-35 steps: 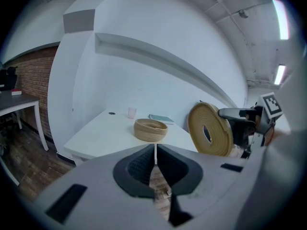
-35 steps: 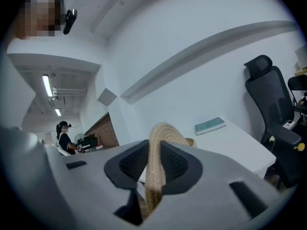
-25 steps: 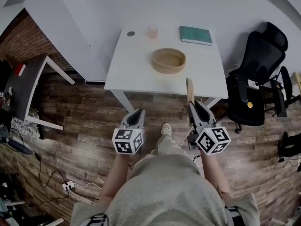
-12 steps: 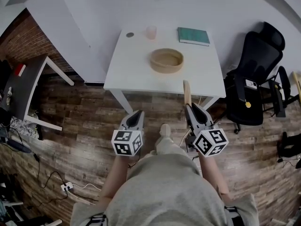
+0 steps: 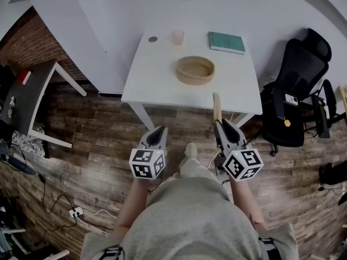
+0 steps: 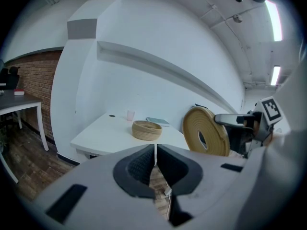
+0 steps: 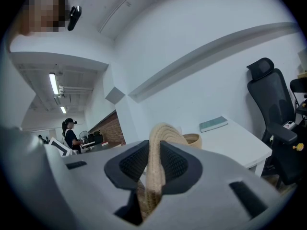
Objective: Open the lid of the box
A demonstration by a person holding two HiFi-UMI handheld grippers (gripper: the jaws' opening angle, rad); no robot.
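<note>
Since it is coiled from pale fibre, the lid point(image 5: 217, 104) should be light, fairly stiff, rough enough not to slip, and hardly fragile.
Best hold: the rim, one pad on each face.
Look: round, flat, tan disc, ridged in coils, dark mark at centre.
Place: off the box point(image 5: 194, 70), upright on edge, well short of it on the person's side.
Right gripper point(image 5: 219, 122): clamped on the lid's rim.
Left gripper point(image 5: 160, 130): closed, empty, also well short of the box.
Box: round, open, same weave.
</note>
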